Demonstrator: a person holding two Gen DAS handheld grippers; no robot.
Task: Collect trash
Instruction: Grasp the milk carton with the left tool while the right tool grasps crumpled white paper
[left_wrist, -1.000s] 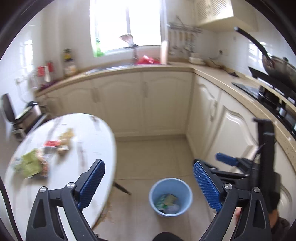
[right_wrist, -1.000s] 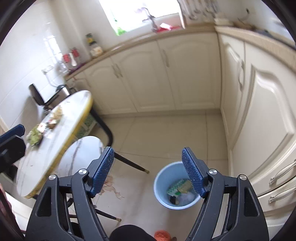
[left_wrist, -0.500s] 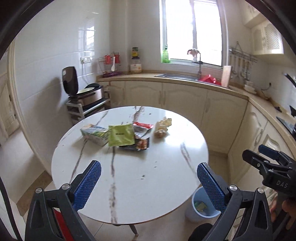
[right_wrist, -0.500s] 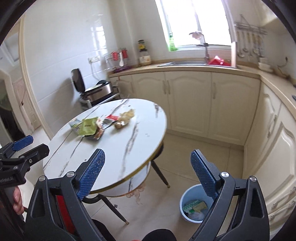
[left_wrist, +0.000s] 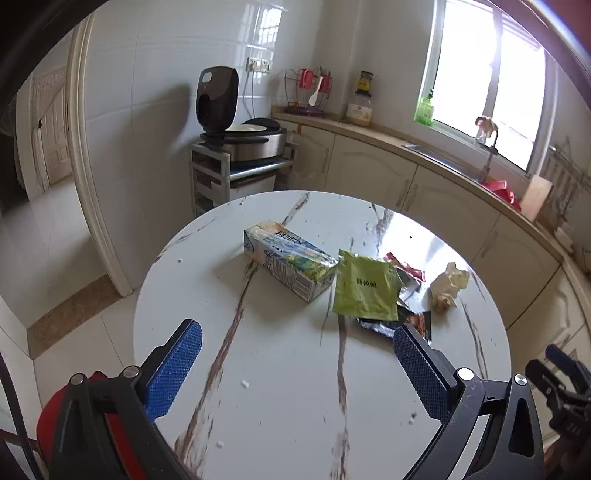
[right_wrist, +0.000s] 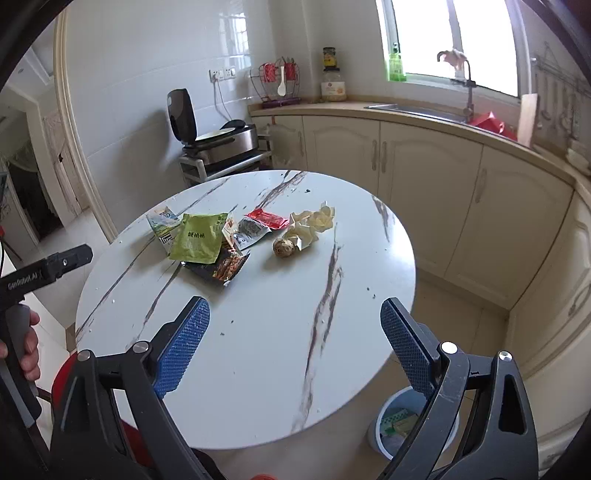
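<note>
Both the left gripper (left_wrist: 295, 363) and right gripper (right_wrist: 295, 341) hover with jaws apart and empty, the carton (left_wrist: 290, 261), green packet (right_wrist: 199, 238) and tissue (right_wrist: 308, 227) uncollected on the table (right_wrist: 258, 350) ahead of them, while the bin (right_wrist: 378, 430) below the right jaw seems to hold some scraps already

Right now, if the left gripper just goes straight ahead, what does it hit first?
Probably the carton, lying on its side on the table. The left gripper is open and empty, with bare tabletop before it. The green packet lies just right; depth is uncertain.
</note>
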